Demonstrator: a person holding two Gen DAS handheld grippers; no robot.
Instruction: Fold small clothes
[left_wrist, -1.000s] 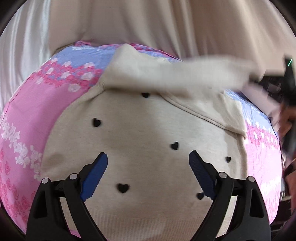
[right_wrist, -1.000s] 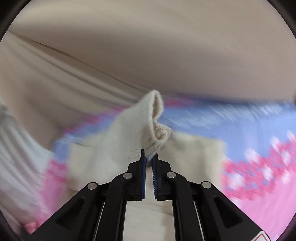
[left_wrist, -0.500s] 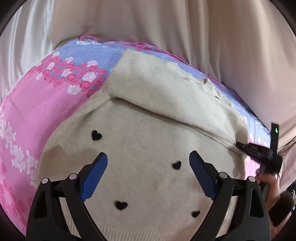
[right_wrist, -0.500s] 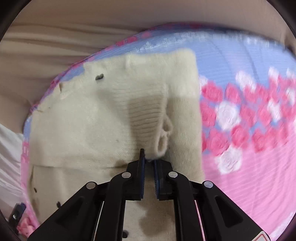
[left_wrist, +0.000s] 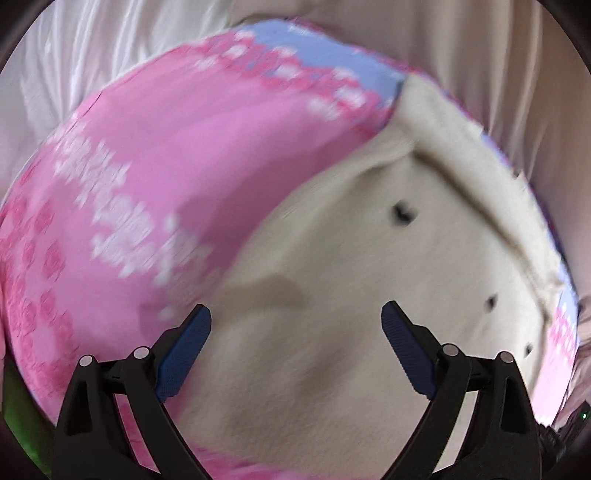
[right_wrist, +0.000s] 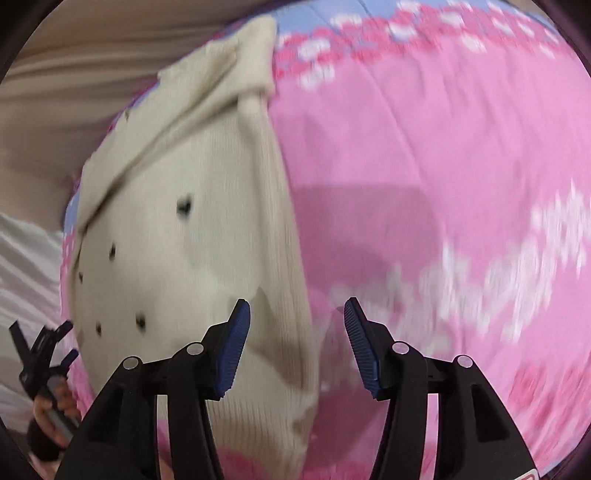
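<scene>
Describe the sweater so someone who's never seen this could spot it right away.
A pink floral blanket covers the surface. On it lies the sweater, partly folded. It is the only cream knit there, dotted with small black hearts.

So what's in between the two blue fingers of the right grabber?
Nothing is held between the opening right gripper. Its own camera shows only the sweater's edge and pink sheet behind the gap.

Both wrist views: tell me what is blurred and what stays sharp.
Left wrist view: the pink floral sheet and cream sweater smear with motion blur, while the left gripper fingers stay crisp. Right wrist view: the same, sheet flowers streaked at right, the right gripper sharp; both bulge with fisheye distortion.
</scene>
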